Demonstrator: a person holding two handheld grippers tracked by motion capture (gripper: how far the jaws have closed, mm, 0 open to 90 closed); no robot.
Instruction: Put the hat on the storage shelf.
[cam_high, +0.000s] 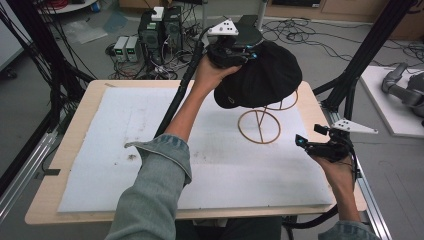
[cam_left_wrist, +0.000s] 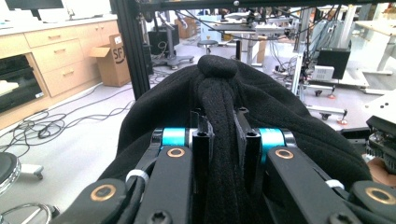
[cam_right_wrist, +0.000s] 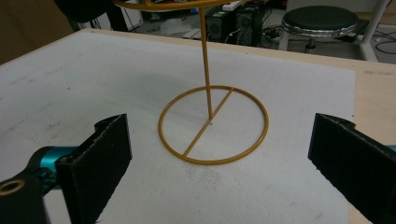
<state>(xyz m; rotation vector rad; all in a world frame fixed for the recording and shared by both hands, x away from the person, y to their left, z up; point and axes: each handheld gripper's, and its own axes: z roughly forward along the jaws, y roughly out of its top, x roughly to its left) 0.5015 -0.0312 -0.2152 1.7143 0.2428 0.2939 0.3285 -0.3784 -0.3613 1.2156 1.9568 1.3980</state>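
1. The black hat (cam_high: 265, 75) hangs at the top ring of the gold wire stand (cam_high: 260, 127), whether fully seated is unclear.
2. The left gripper (cam_left_wrist: 223, 135) pinches a fold of its fabric; releasing remains.
3. The right gripper (cam_right_wrist: 219, 154) waits, jaws spread, near the stand's base on the white mat (cam_high: 125, 150).

The cap (cam_high: 265, 75) I hold hides the stand's (cam_high: 260, 127) top ring; my right gripper view cuts that ring off.

A white foam mat (cam_high: 125, 150) covers most of the wooden tabletop (cam_high: 75, 145), stopping short of its left and right edges. Beyond the far edge, computer boxes (cam_high: 160, 30) and tangled cables (cam_high: 310, 35) sit on the floor. A round black stool (cam_right_wrist: 320, 21) stands nearby.
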